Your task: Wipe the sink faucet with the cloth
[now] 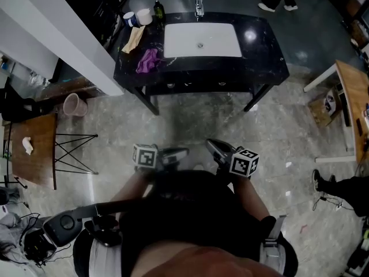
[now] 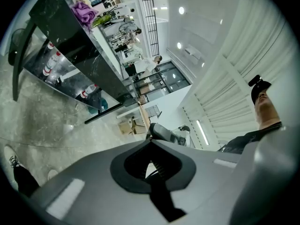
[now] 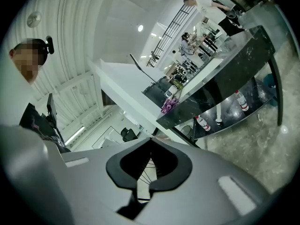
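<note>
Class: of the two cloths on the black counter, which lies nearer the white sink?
The purple cloth, bunched just left of the sink; the beige cloth lies farther left.

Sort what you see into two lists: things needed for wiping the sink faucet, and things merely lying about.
Needed: faucet, purple cloth, sink.
Lying about: dark bottle, beige rag, pink bin, wooden table.

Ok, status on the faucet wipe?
Left gripper, right gripper shut, empty, near body. Purple cloth on counter left of sink, untouched. Faucet behind sink, nothing blocking it.
</note>
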